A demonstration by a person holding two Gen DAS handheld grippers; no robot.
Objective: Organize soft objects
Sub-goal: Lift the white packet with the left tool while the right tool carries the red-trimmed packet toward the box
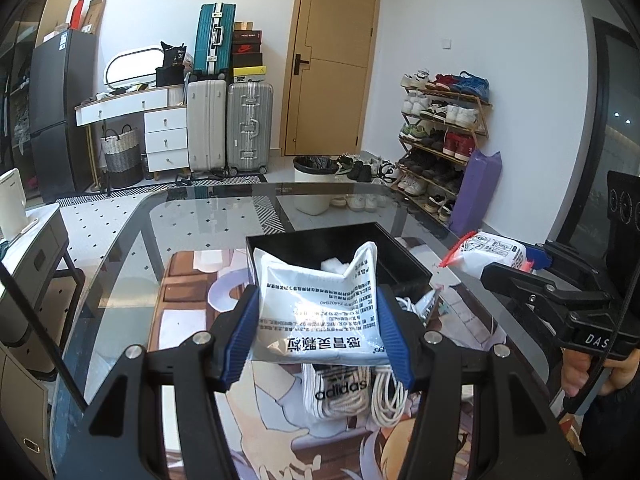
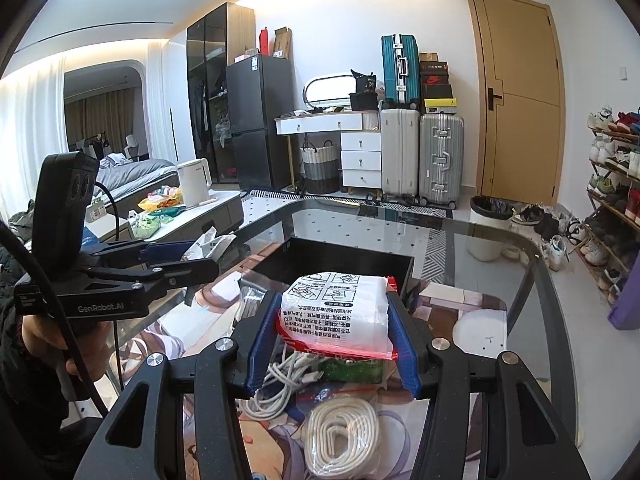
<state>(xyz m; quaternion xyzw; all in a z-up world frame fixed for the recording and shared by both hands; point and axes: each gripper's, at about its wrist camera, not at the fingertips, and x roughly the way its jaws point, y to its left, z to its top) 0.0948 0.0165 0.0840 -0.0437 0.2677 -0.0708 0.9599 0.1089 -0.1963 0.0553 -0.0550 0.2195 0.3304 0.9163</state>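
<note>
White walls and a tan door (image 1: 332,64) at twelve o'clock; suitcases (image 1: 230,128) and dresser (image 1: 164,136) at ten, shoe rack (image 1: 444,136) at two, bed (image 2: 132,176) beyond.

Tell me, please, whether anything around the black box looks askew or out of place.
Nothing looks spilled or damaged. The left claw grips a white printed packet whose top edge is crumpled. The right claw grips a red-edged pack. Cords lie loose on the mat, outside the black box.

Your left gripper's packet (image 1: 320,312) is hiding most of black box (image 1: 404,260) interior; socks (image 1: 340,392) partly covered.
</note>
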